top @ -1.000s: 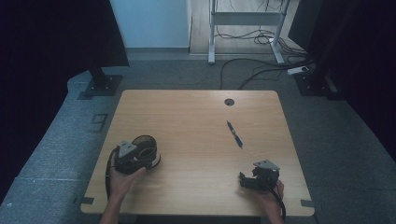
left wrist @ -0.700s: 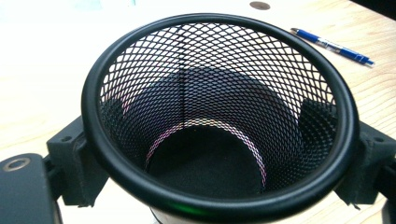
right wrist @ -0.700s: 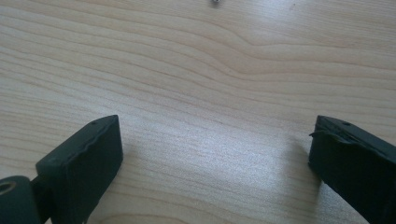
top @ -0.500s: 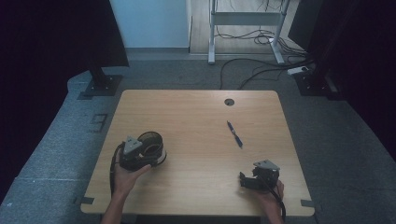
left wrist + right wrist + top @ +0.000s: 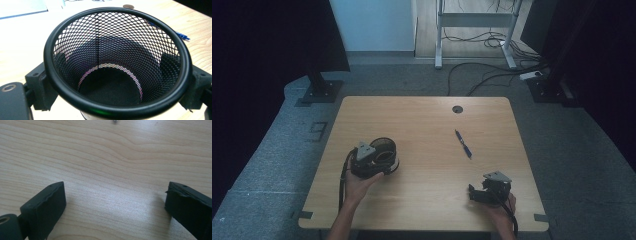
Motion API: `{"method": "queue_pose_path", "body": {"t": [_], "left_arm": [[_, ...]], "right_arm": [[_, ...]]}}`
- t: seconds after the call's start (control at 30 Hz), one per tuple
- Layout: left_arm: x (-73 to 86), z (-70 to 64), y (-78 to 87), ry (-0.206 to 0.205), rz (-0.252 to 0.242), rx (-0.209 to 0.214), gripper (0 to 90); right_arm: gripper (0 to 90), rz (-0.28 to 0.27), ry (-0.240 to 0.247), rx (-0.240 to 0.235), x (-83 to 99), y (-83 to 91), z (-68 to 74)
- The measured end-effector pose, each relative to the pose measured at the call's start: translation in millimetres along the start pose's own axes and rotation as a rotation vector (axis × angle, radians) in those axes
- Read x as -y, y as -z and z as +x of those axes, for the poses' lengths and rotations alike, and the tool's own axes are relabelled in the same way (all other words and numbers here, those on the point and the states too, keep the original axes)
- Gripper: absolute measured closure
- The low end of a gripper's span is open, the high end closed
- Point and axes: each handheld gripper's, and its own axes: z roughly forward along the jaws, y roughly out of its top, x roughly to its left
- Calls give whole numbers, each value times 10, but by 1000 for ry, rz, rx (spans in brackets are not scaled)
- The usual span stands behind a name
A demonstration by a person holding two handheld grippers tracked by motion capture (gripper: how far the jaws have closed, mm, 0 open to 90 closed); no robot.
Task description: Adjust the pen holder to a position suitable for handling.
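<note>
Mesh cup (image 5: 117, 65) of black wire, clamped between the jaws of the left hand-held gripper (image 5: 373, 159) — one jaw on each side of its wall, mouth open toward that gripper's camera. Seen from the high view at the left of the wooden surface (image 5: 427, 125), near its front. Blue pen (image 5: 463, 144) lying flat right of centre, well apart from the cup, just past its rim in the left gripper view. Right hand-held gripper (image 5: 488, 189) at the front right corner — jaws spread wide over bare wood, grasping nothing.
</note>
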Motion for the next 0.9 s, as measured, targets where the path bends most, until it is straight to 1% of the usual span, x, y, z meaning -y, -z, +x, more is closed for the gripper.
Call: {"method": "queue_pose_path", "body": {"t": [0.03,0.07,0.2,0.23,0.3,0.37,0.47,0.53,0.6,0.63,0.67,0.73,0.83,0.9], "left_arm": [[0,0,0,0,0,0,96],[-16,-26,-44,-2,4,2,96],[-37,-67,-109,-7,12,7,97],[-48,-95,-152,-11,18,10,96],[-54,-110,-172,-14,22,12,96],[-70,-159,-233,-13,25,25,96],[-83,-191,-272,-19,28,28,97],[-112,-253,-353,-30,34,34,96],[-132,-295,-402,-34,36,38,96],[-132,-295,-402,-34,36,38,97],[-150,-337,-450,-39,35,45,96],[-164,-378,-495,-45,39,52,96],[-177,-417,-543,-51,44,56,96],[-202,-477,-609,-58,46,64,96]], "right_arm": [[26,0,0,0,0,0,0],[26,0,0,0,0,0,0],[26,0,0,-1,-1,-1,0],[26,0,0,0,-1,-1,0],[27,0,0,-1,-1,-1,0],[27,-1,0,-1,-1,-1,0],[26,0,0,-1,-1,-1,0],[27,0,1,-1,-1,-1,0],[27,-1,1,-1,-1,-1,0],[27,-1,1,-2,-1,-1,-1],[27,-1,1,-1,-1,-1,-1],[27,-1,1,-1,-1,-1,-1],[27,-1,1,-1,-1,-1,-1],[27,-1,1,-1,-1,-1,-1]]}}
